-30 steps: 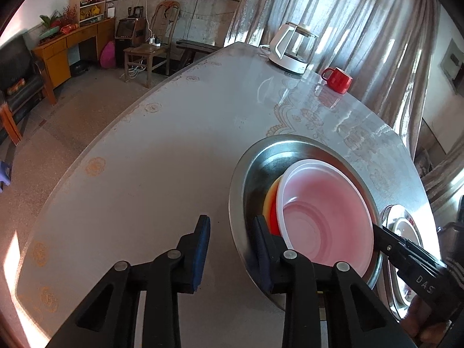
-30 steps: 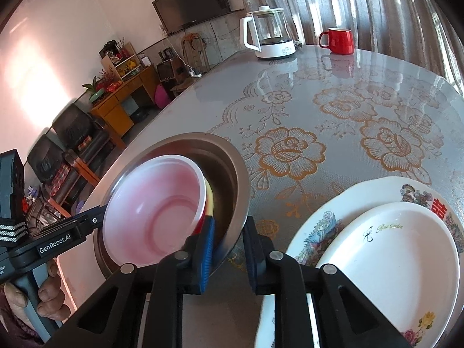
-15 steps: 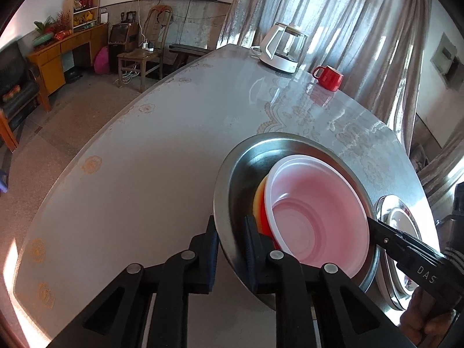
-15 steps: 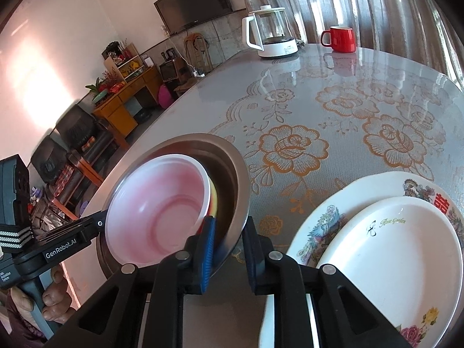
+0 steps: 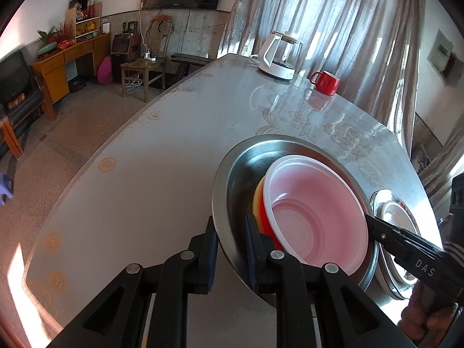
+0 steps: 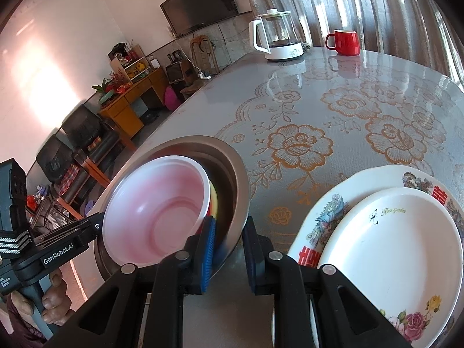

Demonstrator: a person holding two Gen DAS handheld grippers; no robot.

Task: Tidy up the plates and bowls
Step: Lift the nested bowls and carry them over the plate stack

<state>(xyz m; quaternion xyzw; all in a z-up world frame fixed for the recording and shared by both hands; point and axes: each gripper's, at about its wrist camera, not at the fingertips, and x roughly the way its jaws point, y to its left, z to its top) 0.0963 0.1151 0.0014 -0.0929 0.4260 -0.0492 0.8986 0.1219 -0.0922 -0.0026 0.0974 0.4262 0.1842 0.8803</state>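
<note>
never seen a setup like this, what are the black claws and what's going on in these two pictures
There is no robot: a person holds a handheld gripper in each hand, each with a camera looking along its two fingers. One picture is from the left gripper, the other from the right gripper. Both are shut on opposite sides of the rim of a metal basin. A pink bowl sits in it on top of a red and yellow one. Beside the basin, on the flowered table, lies a white plate on a larger patterned plate. Further back stand a kettle and a red mug.

plates (image 6: 388, 261) crowd right, tabletop (image 5: 150, 174) open (left)
</note>
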